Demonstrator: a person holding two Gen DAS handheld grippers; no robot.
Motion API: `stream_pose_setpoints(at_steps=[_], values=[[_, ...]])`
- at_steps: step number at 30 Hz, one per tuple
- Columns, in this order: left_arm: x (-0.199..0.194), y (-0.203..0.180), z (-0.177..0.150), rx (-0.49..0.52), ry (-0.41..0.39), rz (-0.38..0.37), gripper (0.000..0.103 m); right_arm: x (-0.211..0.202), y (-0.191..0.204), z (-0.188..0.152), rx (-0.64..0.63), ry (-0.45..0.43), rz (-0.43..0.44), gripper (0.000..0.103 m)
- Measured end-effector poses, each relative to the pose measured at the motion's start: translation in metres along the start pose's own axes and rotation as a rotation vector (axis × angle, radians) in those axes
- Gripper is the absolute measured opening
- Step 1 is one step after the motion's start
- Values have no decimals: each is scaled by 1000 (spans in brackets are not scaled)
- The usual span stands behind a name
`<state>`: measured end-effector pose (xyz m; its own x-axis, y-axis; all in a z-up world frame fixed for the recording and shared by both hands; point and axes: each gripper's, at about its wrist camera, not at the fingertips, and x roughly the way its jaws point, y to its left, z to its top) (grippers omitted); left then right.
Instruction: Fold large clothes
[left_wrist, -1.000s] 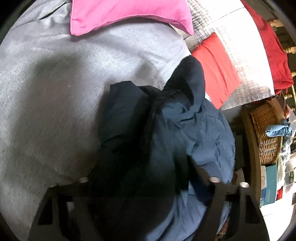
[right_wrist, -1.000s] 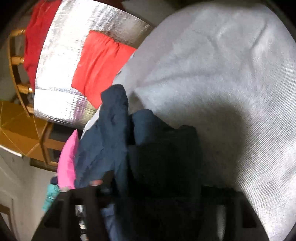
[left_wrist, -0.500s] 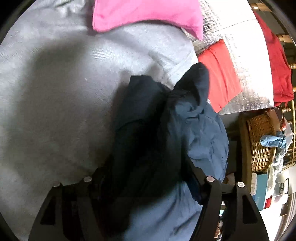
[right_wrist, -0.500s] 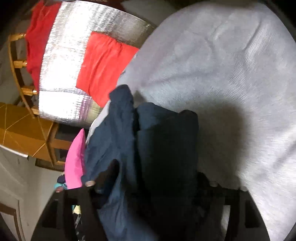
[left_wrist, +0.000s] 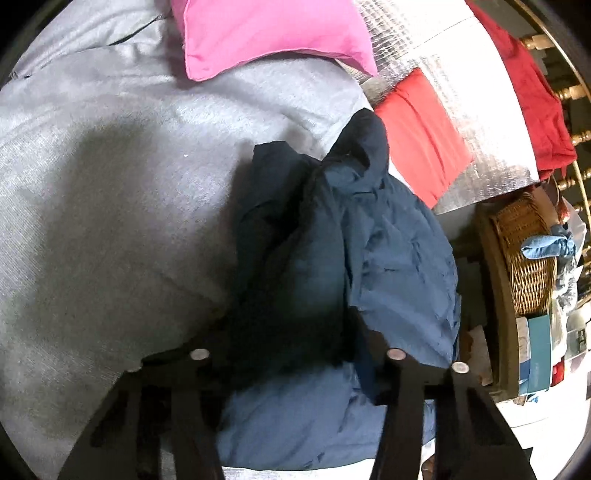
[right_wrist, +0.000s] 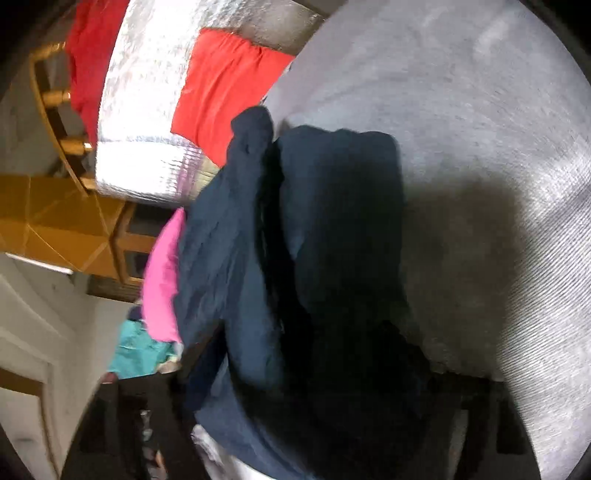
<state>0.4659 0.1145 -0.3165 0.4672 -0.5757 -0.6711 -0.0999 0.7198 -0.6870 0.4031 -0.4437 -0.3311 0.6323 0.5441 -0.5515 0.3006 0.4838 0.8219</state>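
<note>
A large dark navy garment (left_wrist: 332, 251) hangs bunched from both grippers above a grey bed cover (left_wrist: 110, 203). My left gripper (left_wrist: 295, 354) is shut on the navy garment, whose folds drape between and over its black fingers (left_wrist: 399, 373). In the right wrist view the same navy garment (right_wrist: 314, 258) fills the centre. My right gripper (right_wrist: 314, 387) is shut on it, and its tips are buried in cloth. The garment's lower end rests on the grey cover (right_wrist: 480, 147).
A pink pillow (left_wrist: 273, 33) lies at the head of the bed. A folded red cloth (left_wrist: 421, 136) sits on a silver quilted mat (left_wrist: 491, 122) beside another red garment (left_wrist: 535, 96). A wicker basket (left_wrist: 524, 258) stands to the right. Orange wooden furniture (right_wrist: 55, 218) stands beyond.
Both grippers have shifted with the navy garment in hold; the pink pillow has come further into the left wrist view, and the garment sits more to the right over the grey cover.
</note>
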Motion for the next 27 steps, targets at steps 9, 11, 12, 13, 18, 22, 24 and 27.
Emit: stream_pose_setpoints(at_steps=[9, 11, 12, 13, 18, 22, 24, 27], values=[[-17, -13, -10, 41, -22, -9, 23, -20, 41, -15, -112, -73, -96, 39], [-22, -13, -13, 42, -17, -14, 23, -24, 44, -16, -120, -75, -103, 38], [-27, -12, -16, 46, -16, -14, 22, -26, 44, -18, -118, -74, -104, 38], [-28, -13, -16, 49, -16, -10, 22, -27, 44, -17, -116, -72, -103, 38], [-44, -18, -39, 94, -32, 38, 22, -36, 44, -28, -111, -49, -99, 38], [-60, -15, -60, 122, -56, 83, 22, -44, 33, -46, -100, -21, -98, 38], [-67, -13, -69, 134, -67, 101, 22, -48, 28, -55, -94, -10, -97, 38], [-78, -8, -85, 149, -84, 116, 22, -55, 26, -71, -94, -2, -105, 38]])
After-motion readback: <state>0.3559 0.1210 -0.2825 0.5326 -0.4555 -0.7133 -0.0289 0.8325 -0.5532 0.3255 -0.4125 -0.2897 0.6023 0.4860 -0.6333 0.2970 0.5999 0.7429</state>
